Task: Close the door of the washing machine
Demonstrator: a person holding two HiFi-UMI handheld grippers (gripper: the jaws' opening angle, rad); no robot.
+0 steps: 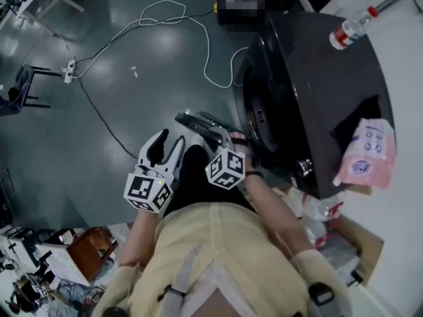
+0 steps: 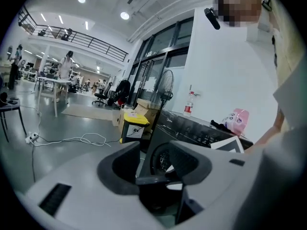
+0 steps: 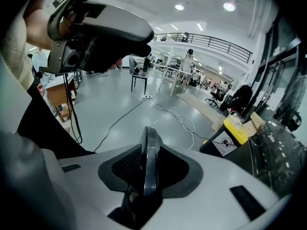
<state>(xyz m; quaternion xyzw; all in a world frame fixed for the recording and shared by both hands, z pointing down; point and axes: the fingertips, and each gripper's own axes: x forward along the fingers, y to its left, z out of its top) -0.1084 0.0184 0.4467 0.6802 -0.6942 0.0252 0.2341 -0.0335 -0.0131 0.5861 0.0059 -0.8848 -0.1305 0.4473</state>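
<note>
Door [image 1: 203,125]: standing open, projecting from front of washing machine [image 1: 317,91]. Right gripper [image 3: 149,169] clamping door rim edge-on. Left gripper [image 2: 156,169] gaping empty, hovering beside door. Probably rigid, hinged, smooth-rimmed, slippery; holding at outer rim, pushing steadily toward machine.

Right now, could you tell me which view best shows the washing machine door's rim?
The right gripper view: the door's rim runs edge-on, clamped in the right gripper. The head view shows the rim partly behind that gripper. The left gripper view shows the drum opening, no clear rim.
</note>
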